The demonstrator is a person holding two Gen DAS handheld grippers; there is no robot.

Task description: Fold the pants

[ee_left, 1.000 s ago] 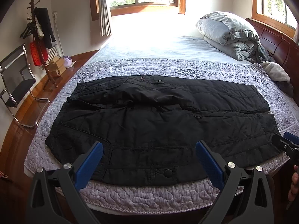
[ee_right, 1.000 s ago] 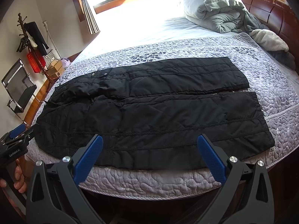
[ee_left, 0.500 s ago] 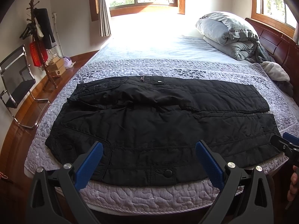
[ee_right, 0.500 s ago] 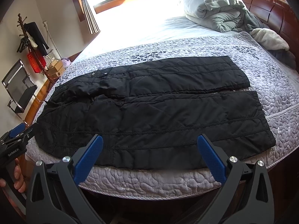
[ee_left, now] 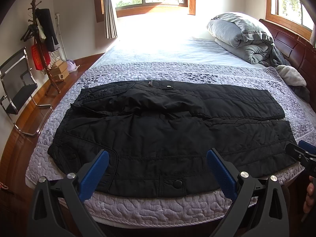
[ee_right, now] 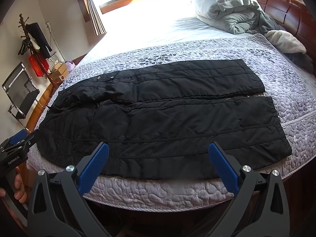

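Black quilted pants (ee_left: 162, 130) (ee_right: 164, 114) lie spread flat on the bed, waist to the left, both legs running right side by side. My left gripper (ee_left: 158, 158) hovers open over the near edge of the pants by the waist pocket, holding nothing. My right gripper (ee_right: 159, 152) is also open, above the near leg's edge, nothing between its blue pads (ee_right: 223, 165). Each gripper shows in the other's view: the right one (ee_left: 302, 154) at the leg hem, the left one (ee_right: 17, 142) at the waist corner, each held by a hand.
The lilac quilted bedspread (ee_left: 158, 203) reaches the near bed edge. A folded grey duvet (ee_left: 241, 35) and blankets sit at the headboard on the right. A folding chair (ee_left: 15, 90), coat rack (ee_left: 39, 39) and boxes stand on the wooden floor at left.
Almost nothing moved; both grippers have drifted very slightly toward the bed and stay open.
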